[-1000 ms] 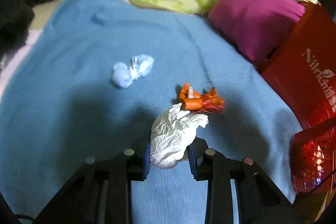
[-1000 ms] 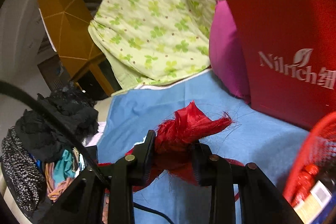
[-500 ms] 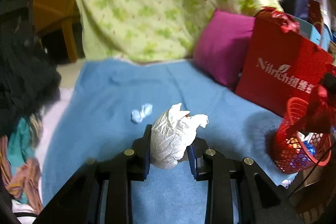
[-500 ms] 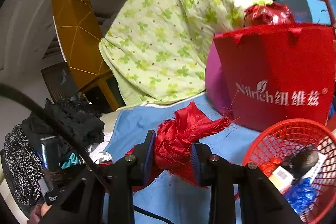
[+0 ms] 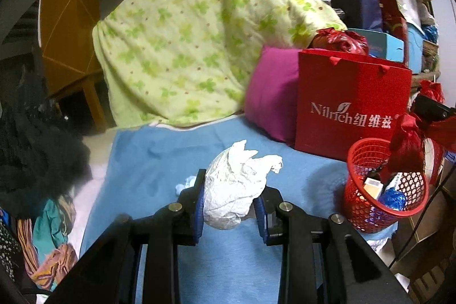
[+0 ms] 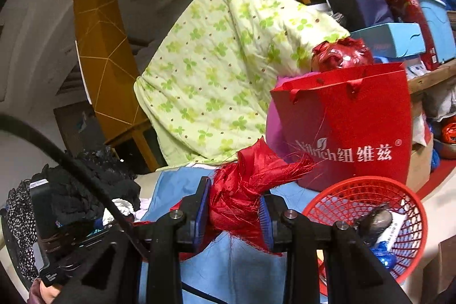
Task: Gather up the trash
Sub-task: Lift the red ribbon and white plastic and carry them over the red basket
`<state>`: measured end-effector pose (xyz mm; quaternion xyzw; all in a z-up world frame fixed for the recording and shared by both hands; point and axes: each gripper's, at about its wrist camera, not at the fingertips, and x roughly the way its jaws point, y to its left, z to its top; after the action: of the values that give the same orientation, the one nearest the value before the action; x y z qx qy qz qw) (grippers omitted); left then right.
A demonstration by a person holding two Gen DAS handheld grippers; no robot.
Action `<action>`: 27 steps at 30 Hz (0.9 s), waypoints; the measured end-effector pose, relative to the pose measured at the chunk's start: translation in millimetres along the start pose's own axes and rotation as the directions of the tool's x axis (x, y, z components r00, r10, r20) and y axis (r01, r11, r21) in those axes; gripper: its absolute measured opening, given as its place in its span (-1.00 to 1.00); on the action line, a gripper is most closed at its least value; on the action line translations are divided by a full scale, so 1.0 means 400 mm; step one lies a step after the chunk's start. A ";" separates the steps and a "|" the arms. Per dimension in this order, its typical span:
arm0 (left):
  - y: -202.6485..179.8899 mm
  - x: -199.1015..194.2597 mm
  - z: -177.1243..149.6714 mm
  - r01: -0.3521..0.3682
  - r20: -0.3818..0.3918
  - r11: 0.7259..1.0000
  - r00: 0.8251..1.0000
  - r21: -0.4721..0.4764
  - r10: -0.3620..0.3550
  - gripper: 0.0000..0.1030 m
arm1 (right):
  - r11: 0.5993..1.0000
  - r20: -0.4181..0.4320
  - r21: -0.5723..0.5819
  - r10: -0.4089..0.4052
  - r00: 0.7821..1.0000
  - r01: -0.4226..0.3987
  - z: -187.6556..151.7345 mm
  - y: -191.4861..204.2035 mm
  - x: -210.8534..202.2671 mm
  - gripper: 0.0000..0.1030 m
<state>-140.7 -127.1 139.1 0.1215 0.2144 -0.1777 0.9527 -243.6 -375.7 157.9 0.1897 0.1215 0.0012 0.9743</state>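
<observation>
Both tools have risen from the blue bed, left tool (image 5: 230,211) clamping white crumpled paper (image 5: 238,190), right tool (image 6: 235,214) clamping red frayed cloth (image 6: 245,190) beside the red basket (image 6: 367,190), its mixed trash partly hidden.

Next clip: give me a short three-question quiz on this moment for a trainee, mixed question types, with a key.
1. True or false: the left gripper is shut on a crumpled white paper.
2. What does the right gripper hold? A) a blue bottle B) a frayed red cloth C) nothing
3. Fill in: the red mesh basket stands in front of a red paper ____.

Key: 1 true; 2 B; 3 bag.
</observation>
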 end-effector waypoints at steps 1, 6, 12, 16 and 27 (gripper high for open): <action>-0.008 -0.003 0.000 0.004 0.000 1.000 1.000 0.005 -0.004 -0.39 | 1.000 0.003 0.001 -0.001 1.000 0.001 0.003 -0.002 -0.003 -0.35; -0.040 -0.016 -0.001 0.013 0.006 0.999 1.000 0.030 -0.013 -0.39 | 1.000 0.017 0.004 -0.004 1.000 0.004 0.003 -0.013 -0.026 -0.35; -0.066 -0.016 0.003 0.014 0.004 0.999 1.000 0.053 -0.014 -0.38 | 1.000 0.024 0.009 -0.010 1.000 0.009 0.002 -0.026 -0.034 -0.35; -0.081 -0.015 0.007 0.016 0.003 0.998 1.000 0.067 -0.016 -0.38 | 1.000 0.026 0.020 -0.012 1.000 0.012 0.002 -0.039 -0.039 -0.35; -0.125 -0.011 0.015 0.036 -0.005 0.994 0.999 0.101 -0.036 -0.38 | 0.998 0.042 0.042 -0.038 0.998 0.037 0.004 -0.080 -0.060 -0.35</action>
<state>-161.7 -173.2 138.4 0.1657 0.2090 -0.2054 0.9416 -267.8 -407.2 153.3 0.2075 0.1044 -0.0236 0.9724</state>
